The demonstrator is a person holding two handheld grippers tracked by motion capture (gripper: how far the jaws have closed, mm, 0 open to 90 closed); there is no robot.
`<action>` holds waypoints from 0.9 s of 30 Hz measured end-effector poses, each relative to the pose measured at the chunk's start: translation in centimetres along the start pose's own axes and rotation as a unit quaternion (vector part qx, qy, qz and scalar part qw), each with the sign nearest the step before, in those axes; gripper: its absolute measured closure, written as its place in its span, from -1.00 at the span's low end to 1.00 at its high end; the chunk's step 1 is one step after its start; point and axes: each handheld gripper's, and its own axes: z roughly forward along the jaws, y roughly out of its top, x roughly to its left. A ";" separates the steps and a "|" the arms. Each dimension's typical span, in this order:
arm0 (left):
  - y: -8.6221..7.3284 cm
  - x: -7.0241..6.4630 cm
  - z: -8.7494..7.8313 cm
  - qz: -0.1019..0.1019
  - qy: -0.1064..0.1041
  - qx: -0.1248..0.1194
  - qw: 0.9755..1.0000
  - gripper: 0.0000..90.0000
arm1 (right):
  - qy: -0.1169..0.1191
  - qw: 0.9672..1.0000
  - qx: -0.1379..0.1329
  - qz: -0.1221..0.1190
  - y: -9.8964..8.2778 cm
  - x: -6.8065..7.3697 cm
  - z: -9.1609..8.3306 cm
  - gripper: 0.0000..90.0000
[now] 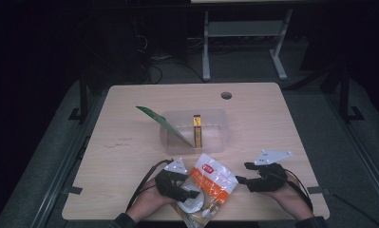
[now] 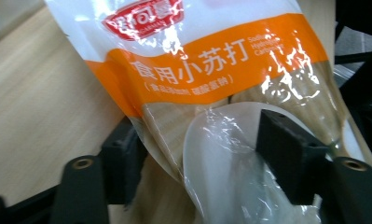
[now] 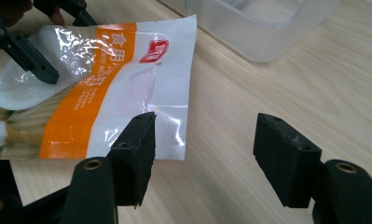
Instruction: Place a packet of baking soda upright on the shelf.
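The soda bag lies at the lower middle of the frame on the worktop, long axis slanting to the upper right. My left tongs grasp its lower end — my right tongs, released, stand just beside its right edge.

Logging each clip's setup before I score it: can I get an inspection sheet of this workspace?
Surface: light wooden table with a round hole near its far edge.
Job's things: orange-and-white pouch of white powder lies at the near edge.
Clutter: clear plastic bin holds an upright yellow box; a green card leans on the bin's rim.
Grippers: left gripper has the pouch between its jaws, grip uncertain; right gripper is open, off the pouch's corner.
Cables: black cable trails from the left gripper.
Surroundings: dark room, grey floor, white table legs beyond.
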 end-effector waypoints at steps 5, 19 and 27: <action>-0.1 0.1 0.2 -0.010 -0.036 -0.001 0.999 0.21 | -0.005 1.000 -0.006 -0.006 0.1 0.1 0.0 -0.15; 0.8 -0.5 0.0 0.045 -0.024 0.020 0.998 0.88 | -0.015 1.000 -0.015 -0.002 0.1 -0.2 -0.2 -0.15; 1.3 -0.9 -1.4 0.053 -0.024 -0.004 0.998 0.92 | -0.023 0.999 -0.028 0.008 0.0 -0.8 -0.7 -0.15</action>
